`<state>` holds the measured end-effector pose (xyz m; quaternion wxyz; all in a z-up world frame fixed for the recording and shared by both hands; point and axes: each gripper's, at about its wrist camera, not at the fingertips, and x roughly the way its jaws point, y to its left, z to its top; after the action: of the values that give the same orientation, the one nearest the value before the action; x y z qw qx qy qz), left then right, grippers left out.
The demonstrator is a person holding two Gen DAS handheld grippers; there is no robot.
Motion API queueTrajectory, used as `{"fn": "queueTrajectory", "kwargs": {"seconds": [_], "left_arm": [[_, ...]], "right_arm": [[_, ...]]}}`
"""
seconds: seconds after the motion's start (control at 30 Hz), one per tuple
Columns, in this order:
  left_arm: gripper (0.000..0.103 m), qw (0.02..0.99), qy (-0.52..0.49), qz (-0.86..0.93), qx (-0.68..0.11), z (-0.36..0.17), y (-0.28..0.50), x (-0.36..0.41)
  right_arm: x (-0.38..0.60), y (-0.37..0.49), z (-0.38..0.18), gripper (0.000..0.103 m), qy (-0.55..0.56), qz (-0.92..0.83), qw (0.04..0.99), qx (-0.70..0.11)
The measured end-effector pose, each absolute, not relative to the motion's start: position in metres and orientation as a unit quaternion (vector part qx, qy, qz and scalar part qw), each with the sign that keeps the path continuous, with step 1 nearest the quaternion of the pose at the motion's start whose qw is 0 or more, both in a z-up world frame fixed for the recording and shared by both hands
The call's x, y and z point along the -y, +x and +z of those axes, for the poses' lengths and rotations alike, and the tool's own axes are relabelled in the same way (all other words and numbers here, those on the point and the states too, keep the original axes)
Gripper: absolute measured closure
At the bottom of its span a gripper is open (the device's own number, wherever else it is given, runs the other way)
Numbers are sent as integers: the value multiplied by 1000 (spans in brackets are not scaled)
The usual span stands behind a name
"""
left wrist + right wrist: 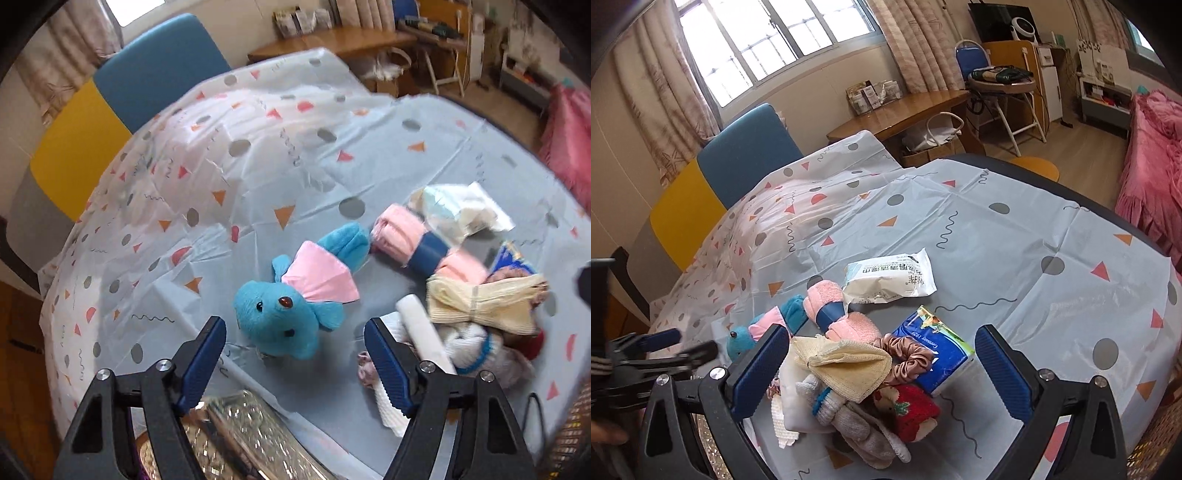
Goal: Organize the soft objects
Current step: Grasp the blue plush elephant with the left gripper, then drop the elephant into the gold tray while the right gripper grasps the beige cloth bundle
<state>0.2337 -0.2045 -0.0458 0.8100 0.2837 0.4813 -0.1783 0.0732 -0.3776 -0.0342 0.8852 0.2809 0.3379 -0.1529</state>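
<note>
A blue plush toy (280, 317) with a pink scarf lies on the patterned tablecloth (258, 166). My left gripper (295, 322) hovers open just in front of it, one finger on each side of its head, pads not touching. To the toy's right is a pile: a pink rolled towel (424, 251) with a blue band, a cream knitted cloth (480, 299), a grey sock (476, 350) and a wipes pack (458, 210). In the right wrist view my right gripper (882, 332) stands open over the same pile, above the cream cloth (846, 362), a brown scrunchie (908, 358) and a red sock (916, 410).
A blue tissue pack (938, 350) lies beside the pile. A glittery container (251, 424) sits under the left gripper at the near table edge. Blue and yellow chair backs (159, 70) stand behind the table, and a pink bed (1152, 166) is off to the right.
</note>
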Motion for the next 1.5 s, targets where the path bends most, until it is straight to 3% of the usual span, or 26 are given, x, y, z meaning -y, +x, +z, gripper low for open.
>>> {"fn": "queueTrajectory", "kwargs": {"seconds": [0.2,0.27,0.3,0.43,0.63,0.77,0.83,0.9,1.1,1.2,1.5], "left_arm": [[24,779,302,-149,-529,-85,263,215],[45,774,309,-134,-536,-96,269,216],[60,773,302,-129,-542,-100,272,214],[68,787,290,-140,-526,-97,269,210],[71,808,227,-168,-517,-71,256,192],[71,828,169,-176,-505,-48,244,175],[71,835,136,-182,-501,-35,239,166],[71,847,112,-185,-486,-18,232,156],[71,869,45,-193,-453,26,209,120],[71,882,14,-194,-429,50,194,92],[70,915,-82,-150,-365,98,133,-42]], "right_arm": [[377,75,-38,0,288,-141,883,-344],[378,76,-40,0,292,-138,880,-347],[378,77,-41,0,295,-138,879,-348],[382,77,-45,1,302,-143,874,-353],[392,71,-44,16,315,-160,872,-339],[389,74,-44,36,313,-152,872,-345],[384,78,-44,39,309,-133,874,-350],[377,83,-45,48,301,-110,876,-359],[344,99,-53,60,259,-34,871,-416],[333,103,-62,65,234,-26,864,-446],[311,109,-73,65,181,-3,856,-485]]}}
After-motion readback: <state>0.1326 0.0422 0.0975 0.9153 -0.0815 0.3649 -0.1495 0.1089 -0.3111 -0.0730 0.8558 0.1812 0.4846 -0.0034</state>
